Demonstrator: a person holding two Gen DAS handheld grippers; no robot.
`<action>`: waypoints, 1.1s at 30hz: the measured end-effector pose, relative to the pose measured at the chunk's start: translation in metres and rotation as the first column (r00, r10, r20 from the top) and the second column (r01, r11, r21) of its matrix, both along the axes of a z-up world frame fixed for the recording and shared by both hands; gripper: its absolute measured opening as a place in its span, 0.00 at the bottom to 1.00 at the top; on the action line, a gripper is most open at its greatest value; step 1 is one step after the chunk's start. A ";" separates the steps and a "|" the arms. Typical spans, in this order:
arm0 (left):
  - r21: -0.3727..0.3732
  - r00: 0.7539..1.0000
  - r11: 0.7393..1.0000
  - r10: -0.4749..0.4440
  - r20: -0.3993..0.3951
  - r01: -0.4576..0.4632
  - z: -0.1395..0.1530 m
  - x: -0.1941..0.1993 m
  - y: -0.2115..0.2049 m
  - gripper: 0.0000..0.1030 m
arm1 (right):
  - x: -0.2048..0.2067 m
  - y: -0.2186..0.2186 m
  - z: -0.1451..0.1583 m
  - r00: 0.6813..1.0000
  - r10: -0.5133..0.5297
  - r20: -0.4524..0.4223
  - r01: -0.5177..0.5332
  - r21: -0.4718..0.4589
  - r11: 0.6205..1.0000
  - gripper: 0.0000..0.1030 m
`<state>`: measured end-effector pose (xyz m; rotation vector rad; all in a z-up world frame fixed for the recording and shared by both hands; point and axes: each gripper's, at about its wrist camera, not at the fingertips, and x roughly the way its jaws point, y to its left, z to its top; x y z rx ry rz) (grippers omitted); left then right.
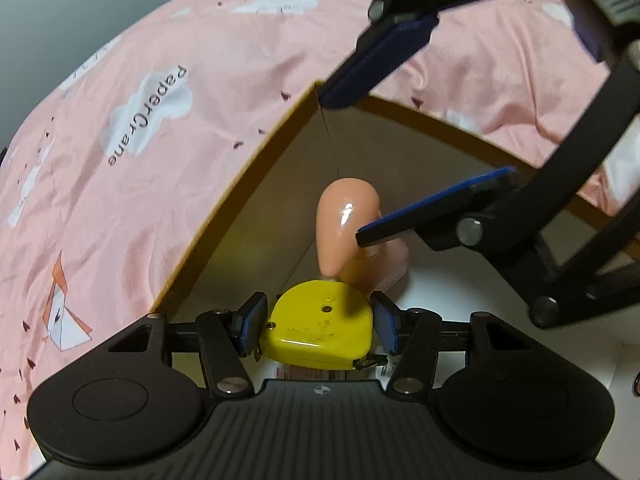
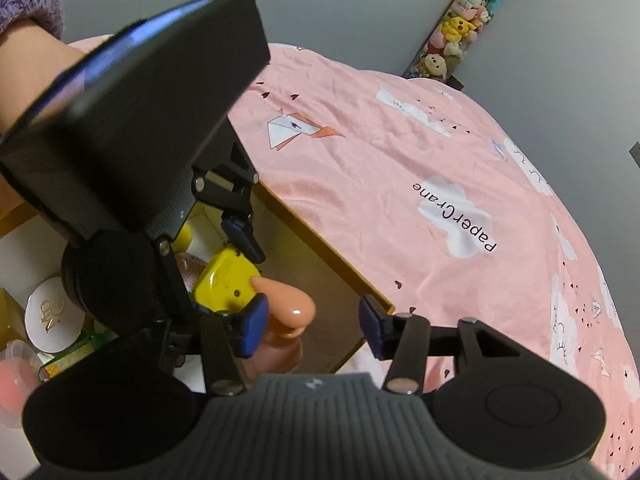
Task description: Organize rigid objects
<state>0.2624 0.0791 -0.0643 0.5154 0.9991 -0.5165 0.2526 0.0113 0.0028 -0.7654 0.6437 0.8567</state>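
Note:
My left gripper (image 1: 318, 320) is shut on a yellow tape measure (image 1: 320, 326), holding it by its sides inside a cardboard box (image 1: 256, 168). The tape measure also shows in the right wrist view (image 2: 226, 280). A glossy peach plastic object (image 1: 346, 224) stands just beyond it in the box corner; in the right wrist view (image 2: 290, 306) it touches the tape measure. My right gripper (image 2: 310, 328) is open and empty, above the peach object, with its fingers (image 1: 440, 204) on either side of the box corner.
The box sits on a bed with a pink "PaperCrane" sheet (image 2: 440, 160). Inside the box to the left lie a round white lid (image 2: 52, 316), a pink container (image 2: 14, 384) and other items. A tube of plush toys (image 2: 460, 24) stands by the grey wall.

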 end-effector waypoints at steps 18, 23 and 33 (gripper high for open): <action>-0.016 0.999 0.999 0.028 0.025 -0.028 0.040 -0.021 0.010 0.67 | -0.012 -0.002 0.012 0.999 -0.026 0.026 0.025 0.021 0.999 0.56; -0.027 0.994 0.999 0.047 0.096 -0.044 0.071 -0.044 0.014 0.67 | -0.023 -0.011 0.029 0.997 -0.064 0.040 0.062 0.069 0.996 0.66; -0.112 0.934 0.986 0.155 0.322 -0.125 0.140 -0.110 0.014 0.73 | -0.063 -0.054 0.065 0.968 -0.252 -0.014 0.248 0.248 0.937 0.81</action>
